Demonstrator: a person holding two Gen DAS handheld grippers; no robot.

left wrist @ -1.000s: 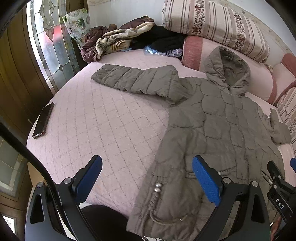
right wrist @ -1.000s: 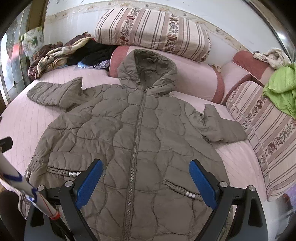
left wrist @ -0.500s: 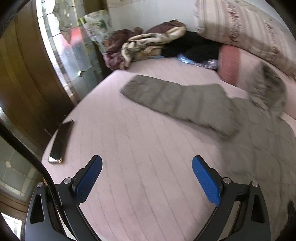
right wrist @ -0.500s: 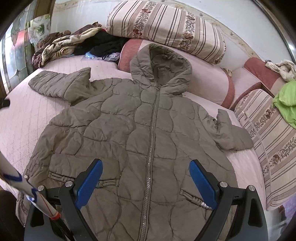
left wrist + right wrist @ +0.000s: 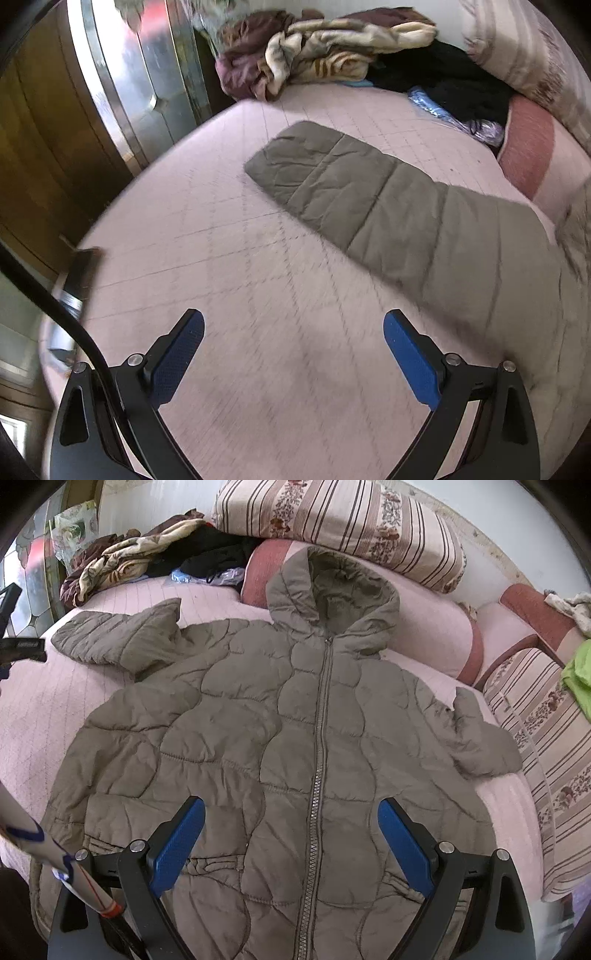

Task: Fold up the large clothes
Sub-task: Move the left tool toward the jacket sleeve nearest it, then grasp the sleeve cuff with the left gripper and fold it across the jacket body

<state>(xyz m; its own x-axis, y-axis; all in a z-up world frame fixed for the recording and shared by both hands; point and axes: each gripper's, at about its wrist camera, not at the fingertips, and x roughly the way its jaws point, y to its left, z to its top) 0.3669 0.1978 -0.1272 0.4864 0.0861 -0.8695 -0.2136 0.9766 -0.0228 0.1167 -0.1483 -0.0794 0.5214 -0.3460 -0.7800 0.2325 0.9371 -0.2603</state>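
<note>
We see a big, puffy, olive-green hooded coat point(image 5: 295, 746) lying flat and zipped up on the pale pink quilted bed cover point(image 5: 229, 266), filling the middle of the right wrist view, with its hood at the top middle against a round pink bolster cushion point(image 5: 436, 627). Our left tongs point(image 5: 293, 345) hang over bare bed cover at the bottom of the left wrist view, with the blue pads wide apart and nothing between them. The coat's long padded sleeve point(image 5: 369, 192) stretches from the right side toward the middle of that view, well apart from the tongs. Our right tongs point(image 5: 291, 830) float above the lower part of the coat, also wide apart and holding nothing. We think the step now is to fetch that sleeve and fold it over the chest. To do it well, we should go to the cuff end, pinch both layers near the edge, lift only a little, and lay the sleeve straight across. The coat looks soft and thick, with stitched bumpy squares and wavy lines, so it may spring back up. The cloth looks smooth and a bit slippery, so a deep bite seems better than a tiny one. The metal zipper point(image 5: 320, 738) runs straight down the middle and makes a good line to fold toward.
</note>
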